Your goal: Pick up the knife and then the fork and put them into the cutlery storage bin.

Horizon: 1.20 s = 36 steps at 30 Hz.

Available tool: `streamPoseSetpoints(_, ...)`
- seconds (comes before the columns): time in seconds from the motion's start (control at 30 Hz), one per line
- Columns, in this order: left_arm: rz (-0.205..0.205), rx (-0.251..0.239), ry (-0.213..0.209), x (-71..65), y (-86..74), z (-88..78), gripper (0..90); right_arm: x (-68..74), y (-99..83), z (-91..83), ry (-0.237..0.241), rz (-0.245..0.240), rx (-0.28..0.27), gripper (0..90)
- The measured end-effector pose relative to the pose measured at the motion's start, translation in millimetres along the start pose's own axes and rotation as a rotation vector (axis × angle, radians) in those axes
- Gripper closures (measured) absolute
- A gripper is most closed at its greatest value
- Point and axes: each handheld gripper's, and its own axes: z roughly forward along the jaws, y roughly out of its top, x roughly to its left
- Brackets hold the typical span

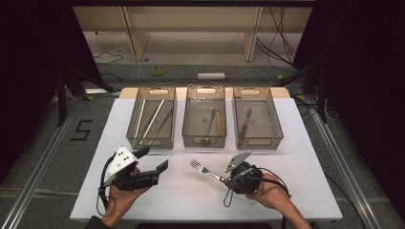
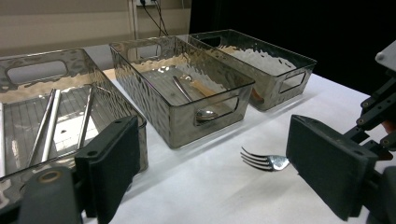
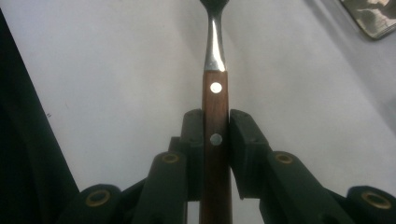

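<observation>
The right gripper (image 3: pixel 216 135) has its two black jaws pressed against the sides of a fork's (image 3: pixel 215 107) brown wooden handle, so the jaws stand only as far apart as the handle is wide. In the high view that gripper (image 1: pixel 228 179) sits at the near right of the white table (image 1: pixel 296 191), and the fork (image 1: pixel 204 169) sticks out from it toward the left and away from the person, its metal prongs pointing at the trays. The prongs hover near the tabletop; whether they touch it cannot be told.

The left gripper (image 1: pixel 154 160) is held at the near left, jaws wide apart with nothing between them. In its own view the jaws frame the fork's prongs (image 2: pixel 261 161) farther off.

Along the far side of the table stand three clear trays side by side. The left tray (image 1: pixel 136 102) holds long metal sticks, the middle tray (image 1: pixel 188 102) a spoon and a wooden-handled piece, the right tray (image 1: pixel 274 112) one wooden-handled piece.
</observation>
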Motion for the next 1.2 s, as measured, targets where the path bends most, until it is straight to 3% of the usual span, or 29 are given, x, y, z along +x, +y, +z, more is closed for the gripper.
streamPoseSetpoints(1.2, 0.000, 0.002, 0.001, 0.1, -0.2, 0.5, 17.5, -12.1, 0.9, -17.2, -0.032, 0.027, -0.062, 77.2)
